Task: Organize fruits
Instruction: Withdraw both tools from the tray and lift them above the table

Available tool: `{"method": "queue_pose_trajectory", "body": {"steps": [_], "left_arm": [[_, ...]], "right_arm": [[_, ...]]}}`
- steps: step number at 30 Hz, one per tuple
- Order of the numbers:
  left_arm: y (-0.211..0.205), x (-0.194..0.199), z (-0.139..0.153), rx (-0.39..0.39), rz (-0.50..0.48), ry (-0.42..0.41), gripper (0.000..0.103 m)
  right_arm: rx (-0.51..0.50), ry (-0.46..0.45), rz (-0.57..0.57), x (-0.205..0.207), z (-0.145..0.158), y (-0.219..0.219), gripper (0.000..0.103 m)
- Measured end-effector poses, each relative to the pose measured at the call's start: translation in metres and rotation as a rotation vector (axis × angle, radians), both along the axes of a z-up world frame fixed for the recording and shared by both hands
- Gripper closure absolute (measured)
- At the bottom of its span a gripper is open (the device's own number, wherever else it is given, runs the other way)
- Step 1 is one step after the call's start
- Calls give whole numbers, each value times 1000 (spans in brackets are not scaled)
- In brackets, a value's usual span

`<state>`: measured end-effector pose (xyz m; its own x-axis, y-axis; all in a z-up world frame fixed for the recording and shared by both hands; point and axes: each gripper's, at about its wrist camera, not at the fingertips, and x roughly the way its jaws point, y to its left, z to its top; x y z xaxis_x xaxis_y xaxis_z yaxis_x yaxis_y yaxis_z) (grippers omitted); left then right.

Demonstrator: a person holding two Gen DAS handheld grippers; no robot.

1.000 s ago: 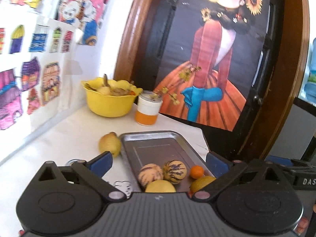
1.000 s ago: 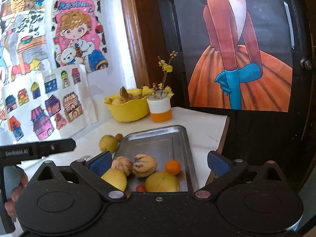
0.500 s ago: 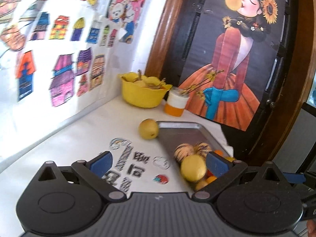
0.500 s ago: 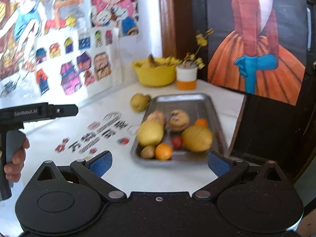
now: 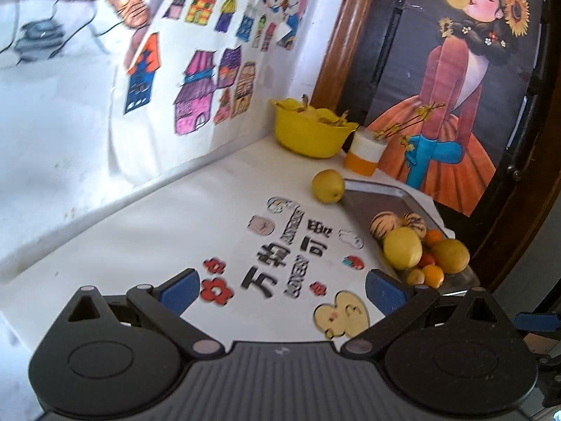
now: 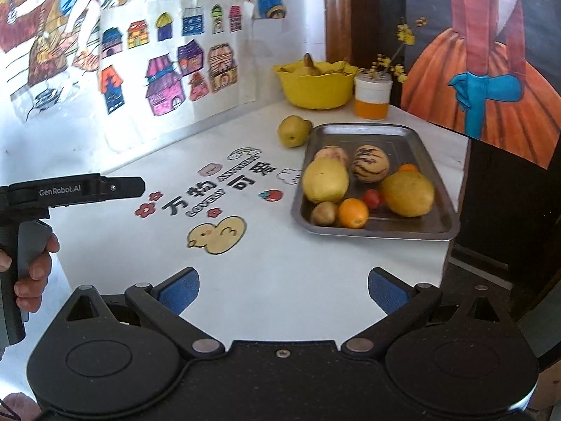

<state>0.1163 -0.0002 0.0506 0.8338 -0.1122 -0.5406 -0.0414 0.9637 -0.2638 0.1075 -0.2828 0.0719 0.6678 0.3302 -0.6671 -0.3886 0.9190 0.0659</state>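
A metal tray (image 6: 413, 133) on the white table holds several fruits: two striped melons (image 6: 370, 164), two large yellow fruits (image 6: 325, 179), an orange (image 6: 353, 213), a kiwi (image 6: 323, 213) and a small red fruit (image 6: 371, 198). A yellow pear (image 6: 292, 131) lies on the table at the tray's far left corner; it also shows in the left wrist view (image 5: 328, 186). My right gripper (image 6: 283, 293) is open and empty, well short of the tray. My left gripper (image 5: 282, 293) is open and empty over the table stickers, left of the tray (image 5: 382, 200).
A yellow bowl (image 6: 317, 86) with fruit and a white and orange cup (image 6: 372, 99) with yellow flowers stand at the back by the wall. Drawings cover the wall on the left. The table's edge runs just right of the tray, beside a dark door.
Both grippers have pulled back and up from the tray. The left one has swung to the left, so the tray now sits at its right. Both stay open and empty.
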Motion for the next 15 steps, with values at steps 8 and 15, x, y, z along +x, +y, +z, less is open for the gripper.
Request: {"method": "queue_pose_trajectory", "body": {"steps": [8,15], "left_arm": [[12,-11,-7,15,29,18,0],[24,-10,-12,12,64,41,0]], "right_arm": [[8,15,43,0,-2,23,1],[21,46,78,8,-6,42,1]]}}
